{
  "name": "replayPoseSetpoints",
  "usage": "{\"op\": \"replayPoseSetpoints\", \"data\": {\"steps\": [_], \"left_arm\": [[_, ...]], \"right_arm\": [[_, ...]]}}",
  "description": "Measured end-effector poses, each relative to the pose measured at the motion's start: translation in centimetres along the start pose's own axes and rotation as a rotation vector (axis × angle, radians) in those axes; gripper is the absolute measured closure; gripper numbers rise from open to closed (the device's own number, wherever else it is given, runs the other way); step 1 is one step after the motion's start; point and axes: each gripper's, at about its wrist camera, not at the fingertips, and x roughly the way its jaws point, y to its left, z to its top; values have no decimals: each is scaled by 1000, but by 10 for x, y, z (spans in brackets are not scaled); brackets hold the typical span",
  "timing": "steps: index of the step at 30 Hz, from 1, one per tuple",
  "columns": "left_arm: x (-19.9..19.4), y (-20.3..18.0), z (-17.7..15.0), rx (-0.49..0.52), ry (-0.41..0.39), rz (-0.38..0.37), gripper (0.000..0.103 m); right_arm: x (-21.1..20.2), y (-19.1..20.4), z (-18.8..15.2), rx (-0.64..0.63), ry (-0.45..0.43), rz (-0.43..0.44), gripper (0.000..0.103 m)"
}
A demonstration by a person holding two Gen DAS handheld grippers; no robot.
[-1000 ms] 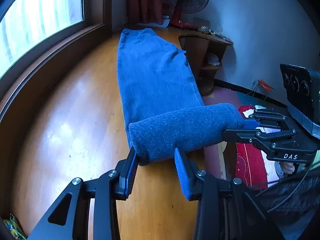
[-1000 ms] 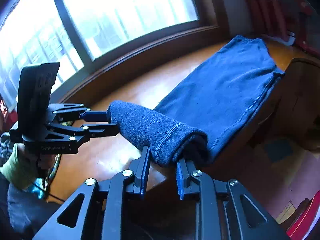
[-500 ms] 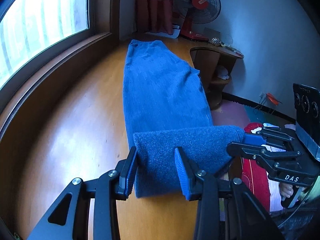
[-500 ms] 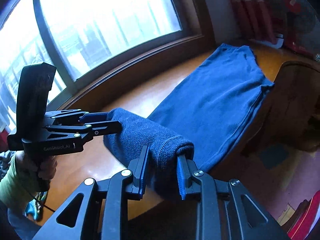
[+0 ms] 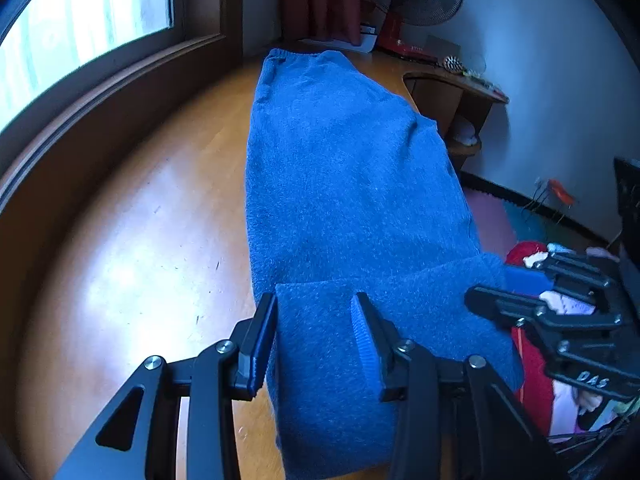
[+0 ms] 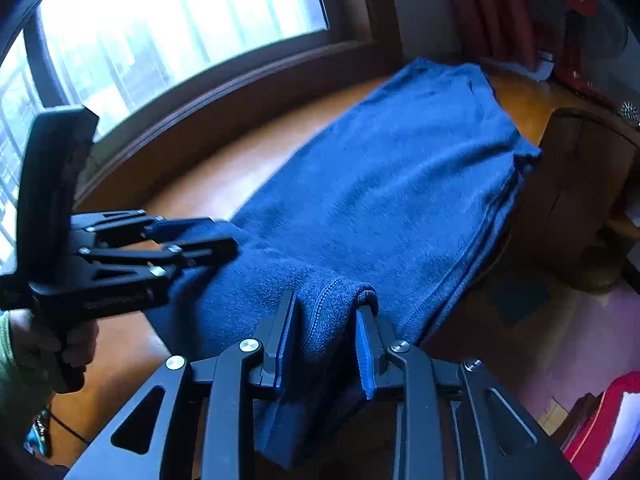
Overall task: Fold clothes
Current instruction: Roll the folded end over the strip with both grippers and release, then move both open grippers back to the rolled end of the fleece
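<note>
Blue fleece garment [image 5: 344,184] lay flat on a glossy wooden table [image 5: 132,248] by the window [image 6: 168,28]; both grippers, left [image 5: 314,340] and right [image 6: 326,340], were clamped on its folded-over end.

Left claw [image 5: 314,344] and right claw [image 6: 326,344] side by side, apparently clamped.

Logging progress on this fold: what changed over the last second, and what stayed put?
Both hand-held grippers carried the near end of the blue garment forward, toward its far end. The raised, rolled fold flattened and now drapes over the lower layer. The left hand-held gripper and right hand-held gripper kept their hold on the fold's two ends; nothing was released. The rest of the garment stayed flat on the wooden surface.
</note>
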Motion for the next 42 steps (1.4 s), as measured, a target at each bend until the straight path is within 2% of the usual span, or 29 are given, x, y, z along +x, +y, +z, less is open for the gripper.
{"op": "replayPoseSetpoints", "data": {"steps": [3, 8, 12, 15, 16, 22, 25, 31, 34, 42], "left_arm": [[4, 3, 0, -22, -2, -6, 59], [4, -2, -1, -20, -16, 32, 56], [3, 1, -2, -73, -26, 51, 49], [-3, 5, 0, -119, -18, 65, 45], [-5, 5, 0, -133, -14, 70, 46], [-41, -1, -5, -93, -60, 99, 46], [-56, -3, -10, -73, -74, 112, 37], [-68, 0, -31, -84, -67, 120, 35], [-65, 4, -43, -99, -46, 125, 33], [-56, 20, -70, -141, 9, 121, 33]], "right_arm": [[3, -5, -4, 10, -1, 13, 70], [5, -11, -4, 35, 16, 43, 68], [4, -11, -3, 33, 27, 46, 66], [2, -11, -2, 40, 29, -3, 49], [0, -11, -2, 44, 27, -13, 48], [-20, -13, -6, 68, -3, -45, 48], [-34, -16, -8, 86, -28, -60, 48], [-54, -14, -18, 105, -42, -65, 48], [-56, -4, -31, 71, -21, -65, 48], [-49, 39, -58, -137, 12, -100, 48]]}}
